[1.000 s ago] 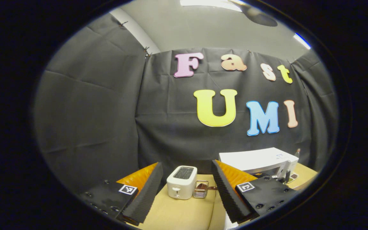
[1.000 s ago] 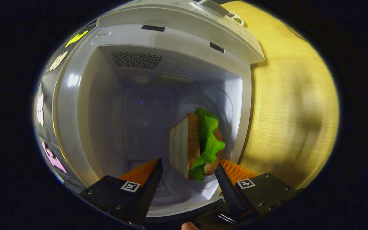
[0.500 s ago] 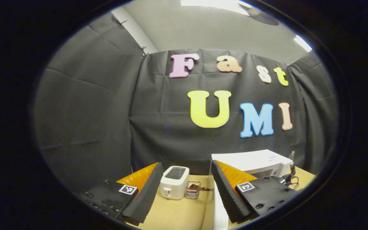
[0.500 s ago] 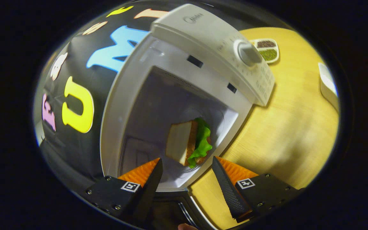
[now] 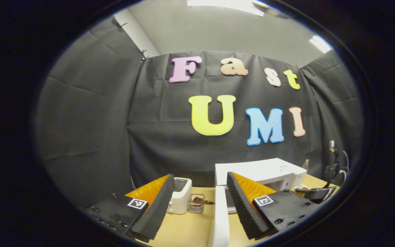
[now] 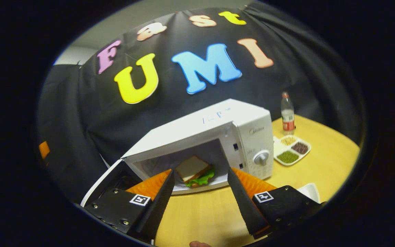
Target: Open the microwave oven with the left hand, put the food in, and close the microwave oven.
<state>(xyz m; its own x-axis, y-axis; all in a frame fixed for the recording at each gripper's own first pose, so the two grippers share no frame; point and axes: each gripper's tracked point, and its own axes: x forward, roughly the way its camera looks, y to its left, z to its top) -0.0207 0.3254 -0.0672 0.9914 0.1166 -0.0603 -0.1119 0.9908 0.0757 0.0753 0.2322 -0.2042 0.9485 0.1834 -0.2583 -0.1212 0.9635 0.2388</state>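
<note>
- Sandwich (image 6: 194, 170) lies inside our open microwave (image 6: 214, 137), seen in the right gripper view; right gripper (image 6: 200, 199) gapes empty.
- At one o'clock: bottle (image 6: 287, 116).
- Left gripper view adds toaster (image 5: 181, 195); left gripper (image 5: 197, 206) wide, empty.

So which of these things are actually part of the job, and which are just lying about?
Part of the job:
white microwave oven, door open
lettuce sandwich inside it

Lying about:
white toaster
clear plastic water bottle
white divided dish of grains
</note>
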